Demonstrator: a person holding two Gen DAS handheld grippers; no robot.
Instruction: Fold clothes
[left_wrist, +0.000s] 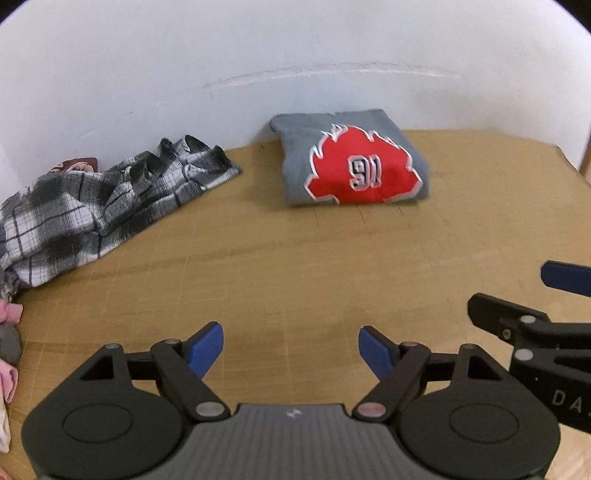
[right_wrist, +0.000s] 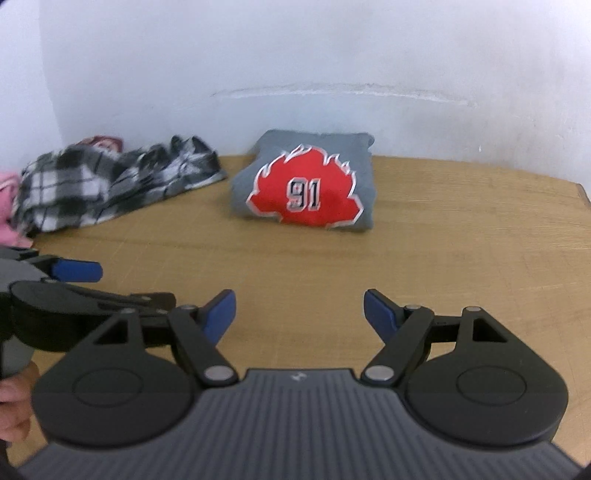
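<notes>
Both tools released: left tool (left_wrist: 290, 345), right tool (right_wrist: 299, 310); pink clothes (left_wrist: 8, 369) cut off, plaid shirt (left_wrist: 92, 206) blurred

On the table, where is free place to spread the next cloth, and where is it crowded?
Bare wood table lies between both open grippers, left gripper and right gripper, and the folded grey sweatshirt. Its right side is bare too. Crowded: the left edge, with the plaid shirt and pink clothes.

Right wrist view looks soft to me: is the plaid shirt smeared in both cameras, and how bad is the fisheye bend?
Right wrist view: the plaid shirt is motion-smeared, the grey sweatshirt only slightly soft. Left wrist view: the shirt's checks read sharper, though the sweatshirt's right edge ghosts. Both views bow the table edge and darken at the corners. Lighting is even, with no glare.
</notes>
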